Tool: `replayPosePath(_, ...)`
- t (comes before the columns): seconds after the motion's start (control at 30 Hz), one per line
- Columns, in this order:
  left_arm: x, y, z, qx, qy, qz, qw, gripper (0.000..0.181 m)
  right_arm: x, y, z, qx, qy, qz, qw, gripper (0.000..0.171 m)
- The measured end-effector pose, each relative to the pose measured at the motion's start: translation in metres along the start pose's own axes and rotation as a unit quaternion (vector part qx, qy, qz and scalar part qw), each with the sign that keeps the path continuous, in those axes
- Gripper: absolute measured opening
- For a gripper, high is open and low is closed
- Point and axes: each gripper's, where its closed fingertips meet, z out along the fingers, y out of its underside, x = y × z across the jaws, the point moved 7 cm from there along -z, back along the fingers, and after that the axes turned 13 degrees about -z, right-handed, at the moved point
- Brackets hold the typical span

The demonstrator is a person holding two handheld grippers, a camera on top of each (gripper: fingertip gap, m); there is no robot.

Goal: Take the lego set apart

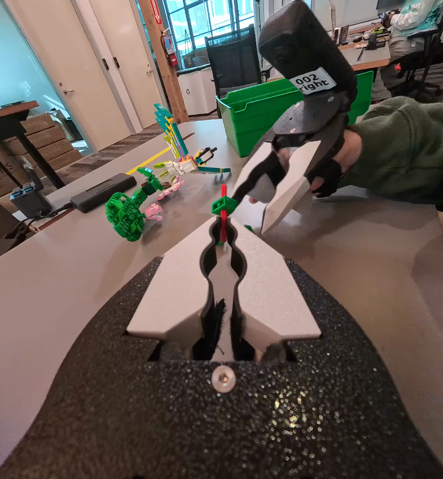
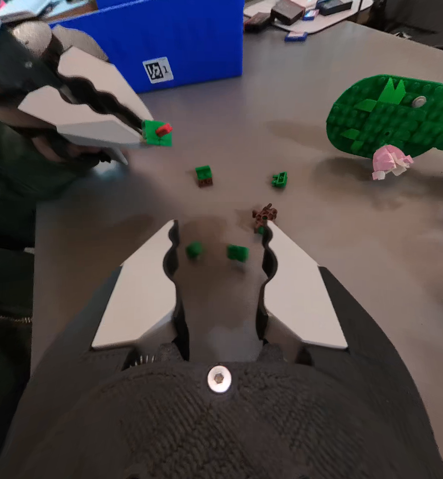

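Observation:
My left gripper (image 1: 223,221) is shut on a thin red axle (image 1: 223,215) that runs through a small green brick (image 1: 224,204), held above the grey table (image 1: 85,272). The right wrist view shows this gripper (image 2: 141,133) at upper left with the green brick (image 2: 157,133). My right gripper (image 2: 221,225) is open and empty, low over the table; in the left wrist view (image 1: 250,215) it is just right of the green brick. The green plant model (image 1: 124,215) with pink flowers (image 2: 390,162) lies on its side. A colourful bird model (image 1: 186,160) lies behind it.
Loose pieces lie ahead of my right gripper: a green-and-brown brick (image 2: 204,176), a green clip (image 2: 279,179), a brown piece (image 2: 264,215) and two green bricks (image 2: 237,252). A blue bin (image 2: 176,39), a green bin (image 1: 262,116) and a black case (image 1: 103,189) stand on the table. Across from one pair of fingers to the other is roughly 7 cm. The right tips stand about 15 cm off the colourful bird model (image 1: 186,160).

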Motion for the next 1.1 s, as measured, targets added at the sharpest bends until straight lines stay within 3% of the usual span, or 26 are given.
replayPosePath(0.07,0.003,-0.001,0.002,0.005,0.008,-0.003,1.000,0.001,-0.001,-0.007,-0.001,0.040,-0.005,0.016,0.999,0.051)
replayPosePath(0.13,0.008,-0.003,0.005,0.015,0.025,-0.005,1.000,0.001,-0.012,-0.023,-0.006,0.131,-0.046,0.040,0.989,0.058)
replayPosePath(0.2,0.013,-0.005,0.008,0.018,0.034,0.000,0.999,0.002,-0.021,-0.035,-0.007,0.193,-0.088,0.067,0.975,0.049)
replayPosePath(0.33,0.019,-0.009,0.012,0.029,0.043,0.001,0.999,0.001,-0.023,-0.040,-0.005,0.240,-0.102,0.108,0.959,0.015)
replayPosePath(0.53,0.024,-0.014,0.013,0.038,0.028,0.008,0.999,0.000,-0.019,-0.040,-0.011,0.290,-0.117,0.165,0.935,0.014)
replayPosePath(0.63,0.011,-0.004,-0.005,0.032,-0.003,-0.006,0.999,0.000,0.026,-0.032,-0.058,0.423,-0.018,0.244,0.872,0.013)
replayPosePath(0.67,0.005,-0.002,-0.010,0.031,-0.004,-0.029,0.999,0.000,0.038,-0.024,-0.073,0.431,0.017,0.243,0.869,0.014)
replayPosePath(0.73,-0.002,-0.002,-0.015,0.026,-0.020,-0.021,0.999,0.000,0.035,-0.021,-0.072,0.384,0.062,0.181,0.903,0.014)
replayPosePath(0.8,-0.005,-0.006,-0.017,0.031,-0.028,-0.011,0.999,0.000,0.024,-0.030,-0.061,0.305,0.124,0.054,0.943,0.015)
replayPosePath(0.87,-0.010,-0.012,-0.023,0.046,-0.056,0.002,0.997,0.001,0.012,-0.046,-0.048,0.239,0.160,-0.073,0.955,0.015)
replayPosePath(0.97,-0.030,-0.034,-0.052,0.075,-0.146,0.035,0.986,0.002,0.000,-0.084,-0.013,0.227,0.087,-0.111,0.964,0.015)
replayPosePath(1.1,-0.074,-0.080,-0.139,0.109,-0.349,0.032,0.930,0.002,0.003,-0.168,0.058,0.249,0.017,-0.131,0.959,0.014)
